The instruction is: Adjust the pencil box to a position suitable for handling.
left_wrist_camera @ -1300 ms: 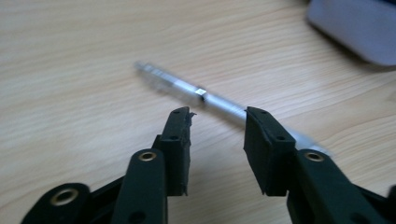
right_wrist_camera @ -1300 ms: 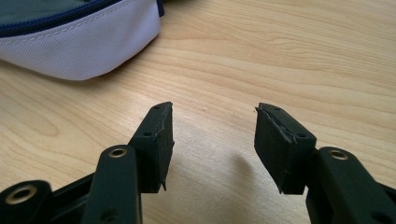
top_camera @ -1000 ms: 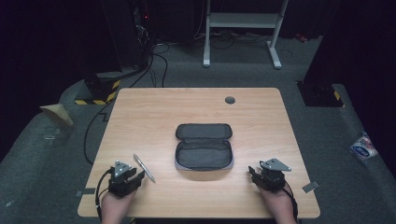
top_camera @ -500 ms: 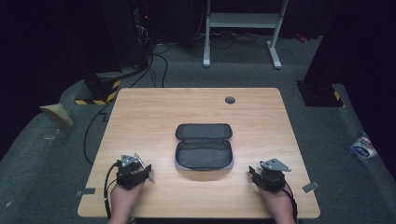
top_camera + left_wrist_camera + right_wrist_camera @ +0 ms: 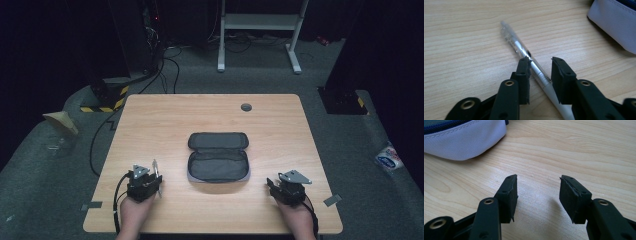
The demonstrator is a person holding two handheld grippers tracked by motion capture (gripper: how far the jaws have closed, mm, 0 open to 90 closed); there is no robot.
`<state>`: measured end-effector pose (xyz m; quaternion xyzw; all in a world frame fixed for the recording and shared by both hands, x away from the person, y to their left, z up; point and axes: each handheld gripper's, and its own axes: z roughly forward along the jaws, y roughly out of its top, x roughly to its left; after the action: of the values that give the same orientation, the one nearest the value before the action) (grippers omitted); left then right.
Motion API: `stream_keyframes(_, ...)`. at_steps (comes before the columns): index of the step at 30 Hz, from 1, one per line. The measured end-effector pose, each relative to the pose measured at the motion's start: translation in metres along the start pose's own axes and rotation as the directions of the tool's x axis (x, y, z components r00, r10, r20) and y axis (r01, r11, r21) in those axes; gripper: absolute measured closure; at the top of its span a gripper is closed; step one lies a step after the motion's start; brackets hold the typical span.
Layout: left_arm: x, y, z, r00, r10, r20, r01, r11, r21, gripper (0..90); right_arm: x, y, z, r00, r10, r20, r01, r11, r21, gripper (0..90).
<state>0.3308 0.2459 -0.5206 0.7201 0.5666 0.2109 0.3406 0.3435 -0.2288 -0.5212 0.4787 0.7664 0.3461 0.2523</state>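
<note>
Fingers (image 5: 524, 75) of left gripper (image 5: 540, 72): parted, astride pen (image 5: 524, 51), not clamped. Pen: flat on desk (image 5: 165, 120), long axis slanting forward-left, near-left of open pouch (image 5: 218, 161). Right gripper (image 5: 537, 192): open, empty, farther off.

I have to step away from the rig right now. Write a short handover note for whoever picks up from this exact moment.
Left gripper: open, fingers straddling the pen, which lies on the table; one finger touches it, no grip yet.
Right gripper: open, holding nothing, resting near the table's front edge, right of the pouch.
Pouch: unzipped and lying open at mid-table; nothing visible inside it.
Done: pouch opened, left gripper lined up on the pen.
Left, likely: shut on the pen, lift it, place it in the pouch, then zip it.
</note>
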Motion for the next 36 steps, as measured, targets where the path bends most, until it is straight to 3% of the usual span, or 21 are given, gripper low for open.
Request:
stream_keyframes(8, -0.004, -0.001, 0.0, 0.9989, 0.045, 0.009, -0.045, 0.999, 0.002, 78.3, 0.0, 0.0, 0.0, 1.0, 0.002, -0.002, -0.002, 1.0, 0.0, 48.3)
stream_keyframes(13, -0.005, 0.0, 0.0, 0.9969, 0.078, 0.014, -0.078, 0.997, 0.001, 77.5, 0.0, 0.0, 0.0, 1.0, 0.001, -0.003, -0.001, 1.0, -0.001, 48.3)
stream_keyframes(17, -0.004, 0.0, 0.001, 0.9957, 0.08, 0.048, -0.08, 0.9968, -0.001, 78.1, 0.0, 0.0, 0.0, 1.0, 0.005, -0.006, -0.005, 1.0, 0.002, 48.3)
stream_keyframes(21, -0.004, 0.0, 0.002, 0.9939, 0.096, 0.056, -0.096, 0.9954, 0.0, 73.0, 0.001, 0.001, 0.001, 0.9999, -0.013, -0.005, 0.013, 1.0, 0.01, 48.2)
stream_keyframes(26, -0.004, 0.001, 0.004, 0.9935, 0.097, 0.059, -0.097, 0.9953, -0.009, 68.4, 0.001, 0.001, 0.002, 0.9999, -0.005, -0.011, 0.005, 1.0, 0.022, 47.6)
stream_keyframes(34, 0.002, 0.0, 0.005, 0.9925, 0.079, 0.094, -0.077, 0.9968, -0.024, 70.8, 0.002, 0.002, 0.004, 0.9996, -0.025, -0.016, 0.026, 0.999, 0.048, 46.4)
stream_keyframes(36, 0.005, -0.003, 0.005, 0.9901, 0.03, 0.137, -0.025, 0.999, -0.036, 74.2, 0.001, 0.002, 0.005, 0.9997, -0.015, -0.021, 0.016, 0.999, 0.05, 46.2)
